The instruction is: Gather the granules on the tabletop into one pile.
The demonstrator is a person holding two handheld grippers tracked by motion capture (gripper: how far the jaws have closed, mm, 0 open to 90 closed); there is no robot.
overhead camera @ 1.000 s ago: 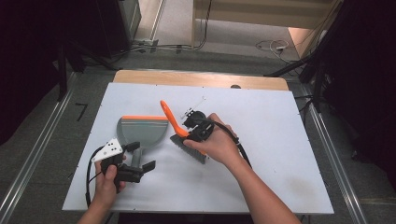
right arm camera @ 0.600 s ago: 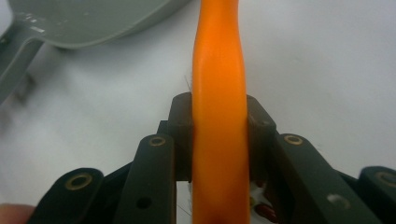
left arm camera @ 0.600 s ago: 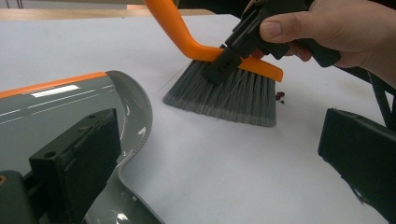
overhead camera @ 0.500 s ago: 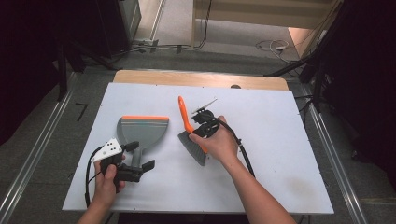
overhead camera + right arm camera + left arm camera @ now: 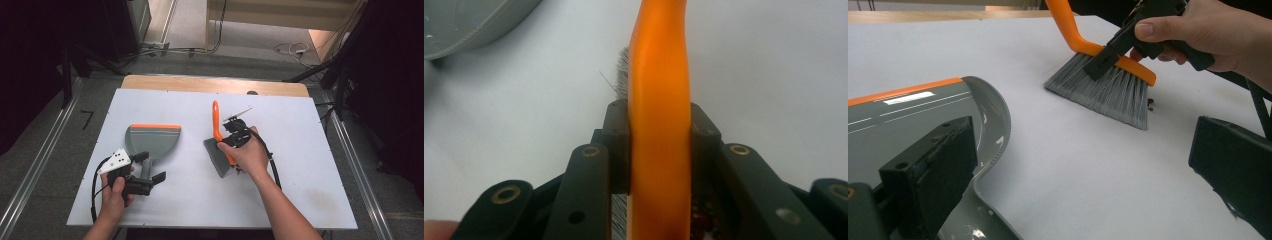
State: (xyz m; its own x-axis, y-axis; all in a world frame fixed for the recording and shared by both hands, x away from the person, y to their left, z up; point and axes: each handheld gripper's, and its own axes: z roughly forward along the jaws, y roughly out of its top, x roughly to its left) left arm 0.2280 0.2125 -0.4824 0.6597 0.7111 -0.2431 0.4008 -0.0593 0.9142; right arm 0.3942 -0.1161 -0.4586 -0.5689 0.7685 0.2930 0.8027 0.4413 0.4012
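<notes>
Tongs clamp orange brush — bristles on table.

Bench: white rectangular top, with a bare wooden strip along its far edge. Floor: grey, matte, crossed by metal rails beside the bench's left and right edges. Cables lie on the floor beyond the far edge. Dark surroundings at both far corners; a lit pale patch lies beyond.
</notes>
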